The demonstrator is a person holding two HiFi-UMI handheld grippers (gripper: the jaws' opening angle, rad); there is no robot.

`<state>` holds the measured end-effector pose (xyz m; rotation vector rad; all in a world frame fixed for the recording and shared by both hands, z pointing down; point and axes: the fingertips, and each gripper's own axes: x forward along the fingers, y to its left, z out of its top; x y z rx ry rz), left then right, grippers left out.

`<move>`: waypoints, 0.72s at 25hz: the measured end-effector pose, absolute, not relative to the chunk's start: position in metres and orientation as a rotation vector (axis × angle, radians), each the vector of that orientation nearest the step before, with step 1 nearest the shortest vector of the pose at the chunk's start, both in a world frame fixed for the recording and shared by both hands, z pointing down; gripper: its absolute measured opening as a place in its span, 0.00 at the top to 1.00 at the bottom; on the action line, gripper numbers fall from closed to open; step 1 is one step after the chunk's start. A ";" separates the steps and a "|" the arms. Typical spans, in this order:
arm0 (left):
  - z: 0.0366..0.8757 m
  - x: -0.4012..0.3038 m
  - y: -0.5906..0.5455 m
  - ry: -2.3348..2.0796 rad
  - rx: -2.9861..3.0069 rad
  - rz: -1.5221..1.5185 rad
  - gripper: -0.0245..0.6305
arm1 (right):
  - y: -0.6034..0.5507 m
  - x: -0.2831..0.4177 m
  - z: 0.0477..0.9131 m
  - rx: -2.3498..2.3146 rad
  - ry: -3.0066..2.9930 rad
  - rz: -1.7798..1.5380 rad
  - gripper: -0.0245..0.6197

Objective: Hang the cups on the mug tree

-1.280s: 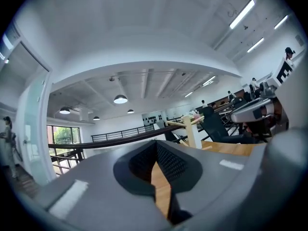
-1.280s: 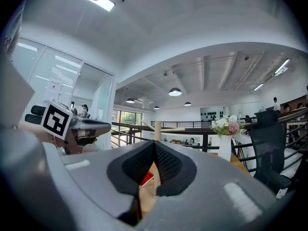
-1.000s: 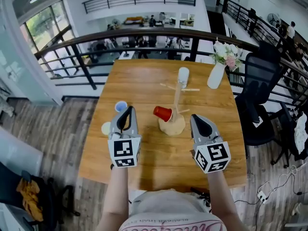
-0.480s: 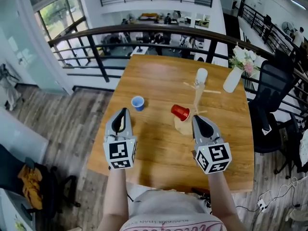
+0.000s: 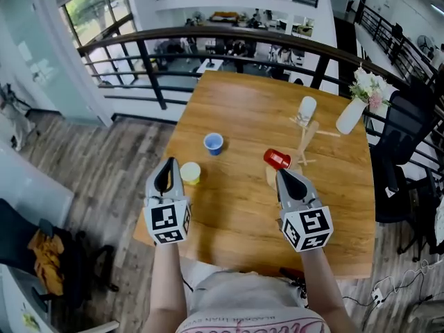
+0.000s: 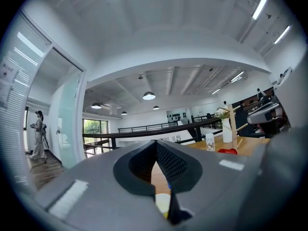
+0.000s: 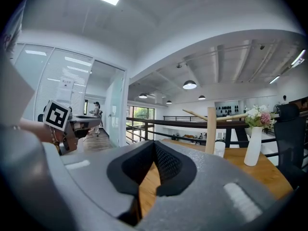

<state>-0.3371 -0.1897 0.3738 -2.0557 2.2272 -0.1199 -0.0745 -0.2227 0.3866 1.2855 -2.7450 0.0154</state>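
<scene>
A wooden mug tree (image 5: 306, 139) stands at the table's right, with a white cup (image 5: 306, 108) up on it. A red cup (image 5: 276, 159) lies on its side by the tree's base. A blue cup (image 5: 214, 143) and a yellow cup (image 5: 190, 173) stand upright at the table's left. My left gripper (image 5: 167, 165) is shut and empty, just left of the yellow cup (image 6: 162, 203). My right gripper (image 5: 284, 175) is shut and empty, in front of the red cup. The tree post (image 7: 210, 129) rises ahead of its jaws.
A white vase with flowers (image 5: 350, 116) stands at the table's far right corner. The wooden table (image 5: 243, 214) ends close to my left gripper at its left edge. A black railing (image 5: 208, 37) runs behind the table, and an office chair (image 5: 409, 179) stands to the right.
The view has swung left. My left gripper has drawn back from beside the blue cup to the left of the yellow cup. Both grippers stay shut.
</scene>
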 end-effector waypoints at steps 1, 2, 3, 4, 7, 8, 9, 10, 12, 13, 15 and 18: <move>0.379 -0.340 -0.190 2.231 -2.060 -0.122 0.94 | -0.223 -0.076 0.390 1.283 -2.739 0.023 0.96; 0.384 -0.341 -0.190 2.234 -2.068 -0.126 0.94 | -0.223 -0.077 0.394 1.282 -2.732 0.032 0.96; 0.390 -0.342 -0.191 2.233 -2.080 -0.132 0.94 | -0.223 -0.079 0.398 1.282 -2.724 0.042 0.96; 0.396 -0.342 -0.192 2.229 -2.097 -0.138 0.91 | -0.223 -0.080 0.403 1.282 -2.716 0.052 0.96; 0.417 -0.341 -0.195 2.216 -2.153 -0.159 0.83 | -0.222 -0.085 0.418 1.272 -2.693 0.083 0.96; 0.424 -0.340 -0.196 2.215 -2.168 -0.161 0.80 | -0.221 -0.087 0.423 1.267 -2.686 0.095 0.96; 0.430 -0.341 -0.197 2.217 -2.181 -0.157 0.75 | -0.221 -0.088 0.428 1.261 -2.678 0.106 0.96; 0.437 -0.341 -0.198 2.222 -2.196 -0.149 0.67 | -0.220 -0.090 0.433 1.255 -2.671 0.115 0.96; 0.451 -0.341 -0.200 2.233 -2.221 -0.139 0.57 | -0.219 -0.092 0.443 1.242 -2.655 0.130 0.96; 0.459 -0.341 -0.200 2.241 -2.228 -0.141 0.55 | -0.218 -0.093 0.448 1.234 -2.646 0.137 0.96; 0.474 -0.342 -0.201 2.264 -2.241 -0.146 0.50 | -0.217 -0.095 0.458 1.218 -2.630 0.152 0.96; 0.497 -0.343 -0.199 2.295 -2.255 -0.181 0.43 | -0.214 -0.097 0.471 1.207 -2.612 0.181 0.96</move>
